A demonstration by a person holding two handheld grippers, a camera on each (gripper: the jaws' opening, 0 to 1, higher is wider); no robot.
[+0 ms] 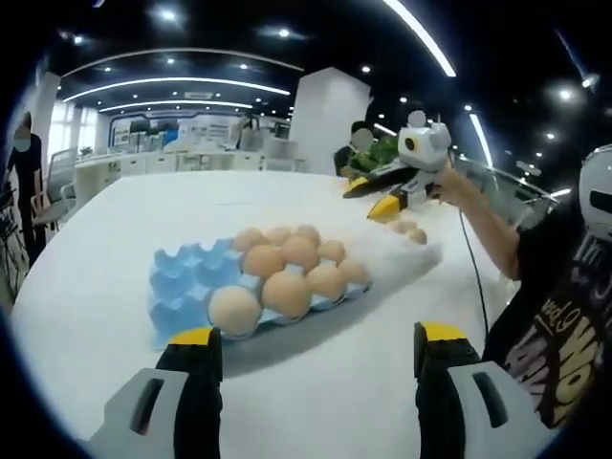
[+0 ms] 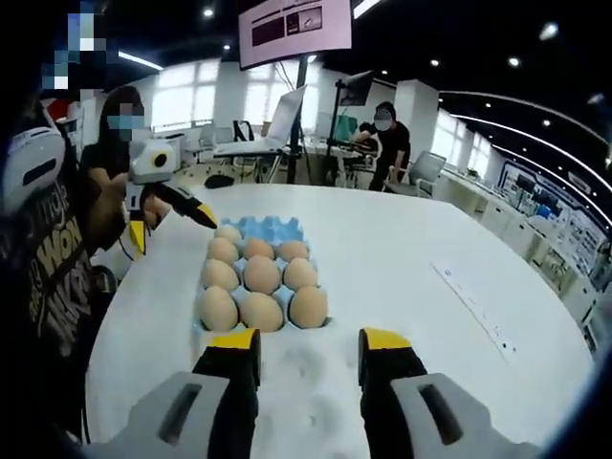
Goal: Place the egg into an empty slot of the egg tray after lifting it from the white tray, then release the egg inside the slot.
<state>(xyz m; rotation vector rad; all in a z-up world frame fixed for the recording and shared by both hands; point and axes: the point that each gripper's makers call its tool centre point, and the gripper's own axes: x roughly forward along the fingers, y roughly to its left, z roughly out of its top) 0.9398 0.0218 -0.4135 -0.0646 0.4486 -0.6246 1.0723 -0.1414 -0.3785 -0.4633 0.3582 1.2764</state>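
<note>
Both my tools are empty at this moment, so I judge that I am between two eggs and not in the middle of a carry. My left tool (image 1: 316,359) hangs released over the white round tabletop (image 1: 86,287), its yellow-tipped jaws standing well apart with nothing between them. My right tool (image 2: 309,356) is also spread apart and holds nothing.

The blue moulded egg tray (image 2: 271,228) already carries many brown eggs (image 2: 261,273). In the right gripper view I count about nine of them, filling the near rows. The empty slots are at the far end there. In the left gripper view those same free slots (image 1: 191,271) lie at the left part of the tray. So the work is well advanced, but not finished.

What remains sits in the white tray (image 1: 406,251), which lies just to the right of the egg tray in the left gripper view. I can see two or three eggs (image 1: 411,229) in it. My right tool shows in that view as well, hovering over them (image 1: 382,199), with jaws that seem parted and hold no egg. My guess is that the next step is to come down and take one.

Several things are hard to make out. The white tray is nearly the same colour as the tabletop, so its rim is faint. In the right gripper view it is hidden under my own jaws. The exact number of free slots I cannot tell.
</note>
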